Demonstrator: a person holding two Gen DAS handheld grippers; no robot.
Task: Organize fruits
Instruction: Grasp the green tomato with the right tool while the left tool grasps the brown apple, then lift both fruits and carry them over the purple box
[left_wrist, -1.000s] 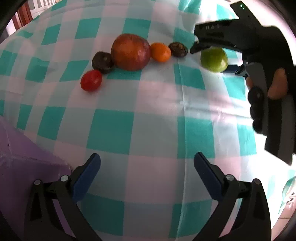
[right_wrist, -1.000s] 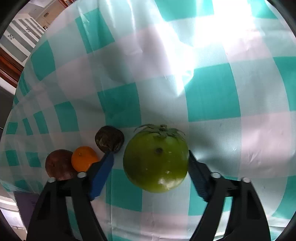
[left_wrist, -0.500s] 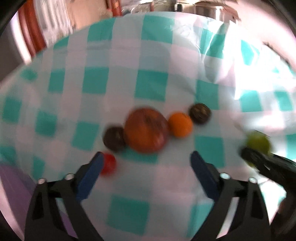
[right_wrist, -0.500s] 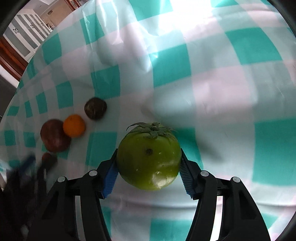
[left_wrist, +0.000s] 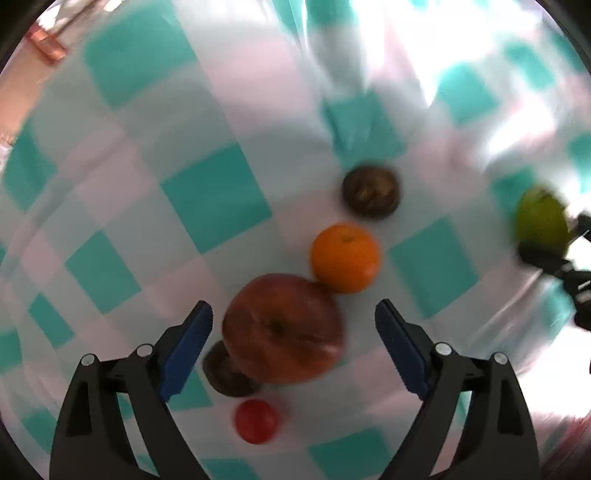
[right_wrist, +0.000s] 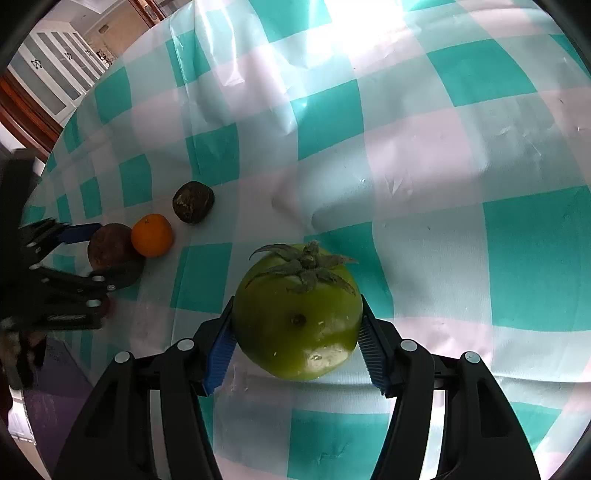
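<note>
The right tongs (right_wrist: 297, 349) pinch the green tomato (right_wrist: 298, 312), probably to carry it toward the row beyond. The left tongs (left_wrist: 293, 345) hang spread around the apple (left_wrist: 282, 328), not touching; orange (left_wrist: 345, 257) just past it.

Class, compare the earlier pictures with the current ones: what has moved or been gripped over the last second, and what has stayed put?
The right gripper closed on the green tomato; its pads stood clear of it before. The left gripper swung in over the fruit row, and its open jaws now straddle the red apple without touching. The orange, both dark fruits and the small red tomato stayed in their line.
</note>
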